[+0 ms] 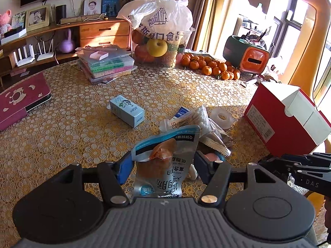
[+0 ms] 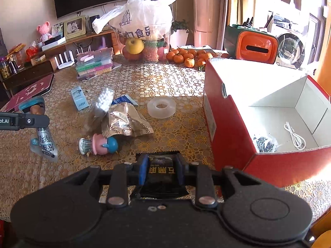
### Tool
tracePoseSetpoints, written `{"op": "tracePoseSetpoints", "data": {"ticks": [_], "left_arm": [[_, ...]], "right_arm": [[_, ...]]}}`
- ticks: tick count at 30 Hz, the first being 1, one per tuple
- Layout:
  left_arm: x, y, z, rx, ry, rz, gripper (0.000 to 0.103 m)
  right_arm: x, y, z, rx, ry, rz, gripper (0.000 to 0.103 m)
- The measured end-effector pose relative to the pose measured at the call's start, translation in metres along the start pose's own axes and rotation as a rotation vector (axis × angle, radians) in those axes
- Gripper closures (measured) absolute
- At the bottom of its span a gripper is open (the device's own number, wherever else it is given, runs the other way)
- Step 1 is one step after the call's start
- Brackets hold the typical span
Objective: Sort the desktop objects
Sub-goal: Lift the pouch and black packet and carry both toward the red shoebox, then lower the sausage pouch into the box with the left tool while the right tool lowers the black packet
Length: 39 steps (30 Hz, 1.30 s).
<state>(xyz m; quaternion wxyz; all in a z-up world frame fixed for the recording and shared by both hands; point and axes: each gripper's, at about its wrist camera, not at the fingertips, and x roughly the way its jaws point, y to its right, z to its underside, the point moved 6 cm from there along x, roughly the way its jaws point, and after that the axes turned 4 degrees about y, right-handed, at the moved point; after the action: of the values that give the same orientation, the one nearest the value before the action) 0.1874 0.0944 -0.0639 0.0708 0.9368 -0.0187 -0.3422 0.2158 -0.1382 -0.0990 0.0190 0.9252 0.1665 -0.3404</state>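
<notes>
black packet (image 2: 161, 172) nearest, toy (image 2: 102, 144) and tape roll (image 2: 161, 105) beyond.

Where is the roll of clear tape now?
The roll of clear tape lies flat on the table, between the crumpled foil wrapper on its left and the red box on its right.

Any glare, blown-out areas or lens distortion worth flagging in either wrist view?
Left wrist view: windows blown out, sun patch on tablecloth, fisheye bending the edges. Right wrist view: red box interior overexposed, dark vignette in the corners.
</notes>
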Motion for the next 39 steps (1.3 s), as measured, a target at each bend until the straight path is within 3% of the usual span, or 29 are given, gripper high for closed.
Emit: {"op": "tracePoseSetpoints", "data": {"ticks": [18,23,39], "left_arm": [[-0.039,0.069,-0.030,0.041,0.039,0.131,0.041],[-0.041,0.095,-0.038,0.077,0.035,0.169,0.041],[-0.033,0.186,-0.068,0.179,0.010,0.281,0.041]], "right_arm": [[-0.068,0.025,-0.033,0.006,0.141,-0.035,0.075],[-0.082,0.043,-0.039,0.057,0.158,-0.052,0.075],[-0.100,0.115,-0.053,0.081,0.199,0.049,0.075]]}}
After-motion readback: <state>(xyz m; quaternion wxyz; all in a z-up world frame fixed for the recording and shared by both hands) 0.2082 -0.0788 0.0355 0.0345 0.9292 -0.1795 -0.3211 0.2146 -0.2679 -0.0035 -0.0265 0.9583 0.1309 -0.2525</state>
